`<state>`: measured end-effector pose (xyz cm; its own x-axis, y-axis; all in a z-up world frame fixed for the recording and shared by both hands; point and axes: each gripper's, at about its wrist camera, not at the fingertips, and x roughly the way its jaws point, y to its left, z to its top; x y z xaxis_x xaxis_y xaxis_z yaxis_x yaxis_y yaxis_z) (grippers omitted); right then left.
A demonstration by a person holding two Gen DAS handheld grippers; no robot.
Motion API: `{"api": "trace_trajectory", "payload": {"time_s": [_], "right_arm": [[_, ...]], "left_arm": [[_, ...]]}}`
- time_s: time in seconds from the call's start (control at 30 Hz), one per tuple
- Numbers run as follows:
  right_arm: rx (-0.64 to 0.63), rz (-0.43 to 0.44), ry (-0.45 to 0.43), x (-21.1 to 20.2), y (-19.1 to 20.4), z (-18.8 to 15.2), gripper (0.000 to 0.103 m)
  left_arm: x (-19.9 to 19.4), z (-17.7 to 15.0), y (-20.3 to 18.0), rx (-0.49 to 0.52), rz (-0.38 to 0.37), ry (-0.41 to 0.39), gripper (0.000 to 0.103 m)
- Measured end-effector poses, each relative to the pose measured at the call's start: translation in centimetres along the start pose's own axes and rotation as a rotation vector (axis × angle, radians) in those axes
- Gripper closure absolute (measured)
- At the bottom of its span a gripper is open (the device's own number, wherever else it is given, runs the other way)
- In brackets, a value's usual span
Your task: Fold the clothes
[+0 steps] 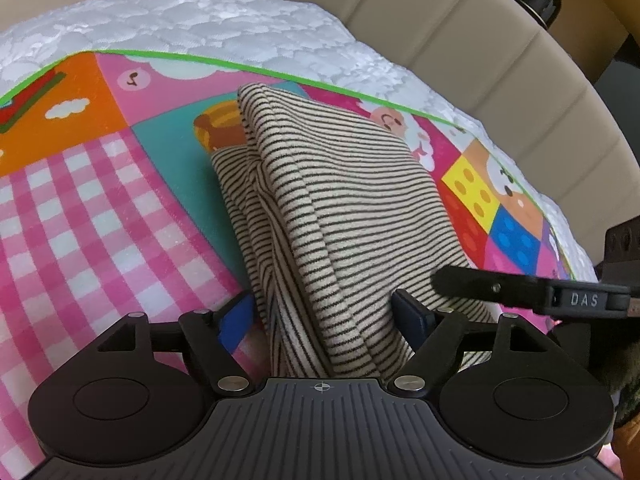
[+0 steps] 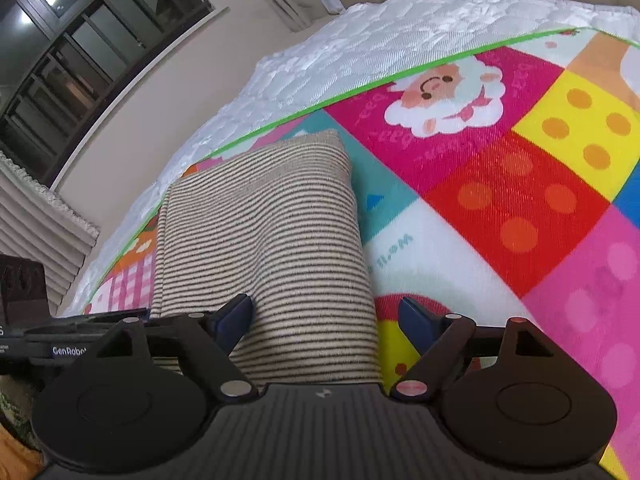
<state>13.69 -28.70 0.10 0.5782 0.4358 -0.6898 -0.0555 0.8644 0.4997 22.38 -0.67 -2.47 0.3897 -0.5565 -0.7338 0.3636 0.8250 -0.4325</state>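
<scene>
A cream garment with thin black stripes lies folded in several layers on a colourful play mat. My left gripper is open and straddles the near end of the folded garment, blue pads on either side. A black finger of the right gripper reaches in from the right over the cloth's edge. In the right wrist view the same garment stretches away from me. My right gripper is open, with the cloth's near end lying between its pads, closer to the left one.
The mat lies on a white quilted mattress with a beige padded headboard behind. A wall and dark window are at the left in the right wrist view. The left gripper's body sits at that view's left edge.
</scene>
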Motion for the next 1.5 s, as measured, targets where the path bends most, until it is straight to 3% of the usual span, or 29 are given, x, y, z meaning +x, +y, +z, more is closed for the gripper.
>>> {"api": "trace_trajectory", "payload": {"time_s": [0.6, 0.7, 0.73, 0.77, 0.83, 0.93, 0.97, 1.1, 1.27, 1.3, 1.37, 1.43, 1.5], "right_arm": [[-0.006, 0.004, -0.013, 0.3, -0.2, -0.8, 0.020], [-0.005, 0.001, -0.016, 0.3, -0.2, -0.8, 0.020], [-0.004, 0.000, -0.017, 0.2, -0.3, -0.8, 0.020], [-0.004, -0.001, -0.018, 0.2, -0.3, -0.8, 0.020], [-0.002, -0.003, -0.020, 0.2, -0.3, -0.8, 0.020], [0.002, -0.013, -0.019, 0.1, -0.4, -0.6, 0.019], [-0.002, -0.018, -0.014, 0.1, -0.3, -0.5, 0.019], [-0.058, -0.056, -0.002, 0.4, 0.8, -0.5, 0.016], [-0.083, -0.082, -0.003, -0.2, 1.3, -0.2, 0.016], [-0.091, -0.082, -0.011, -0.4, 1.4, -0.1, 0.016], [-0.103, -0.071, -0.036, -1.0, 1.6, 0.1, 0.016], [-0.101, -0.040, -0.063, -1.5, 1.7, 0.5, 0.016], [-0.067, -0.020, -0.087, -1.8, 1.3, 1.1, 0.015]], "left_arm": [[-0.1, 0.2, 0.4, -0.018, -0.020, -0.019, 0.021], [-0.7, 0.8, 0.8, -0.047, -0.064, -0.078, 0.031], [-0.8, 1.0, 0.8, -0.050, -0.069, -0.101, 0.040], [-1.1, 1.3, 0.6, -0.036, -0.081, -0.137, 0.059], [-1.6, 1.9, 0.2, -0.008, -0.125, -0.207, 0.061], [-1.7, 2.6, 0.0, 0.005, -0.145, -0.233, 0.061], [-1.3, 2.5, 0.3, 0.000, -0.120, -0.212, 0.061], [0.1, 2.1, 1.6, -0.024, -0.035, -0.128, 0.051], [-3.0, 2.3, 2.9, -0.070, -0.030, -0.161, 0.045], [-3.4, 2.3, 3.3, -0.090, -0.048, -0.162, 0.040], [-3.2, 2.2, 3.6, -0.124, -0.119, -0.132, 0.017], [-2.5, 2.0, 3.4, -0.137, -0.174, -0.091, 0.015], [-1.1, 1.6, 2.2, -0.099, -0.156, -0.041, 0.014]]}}
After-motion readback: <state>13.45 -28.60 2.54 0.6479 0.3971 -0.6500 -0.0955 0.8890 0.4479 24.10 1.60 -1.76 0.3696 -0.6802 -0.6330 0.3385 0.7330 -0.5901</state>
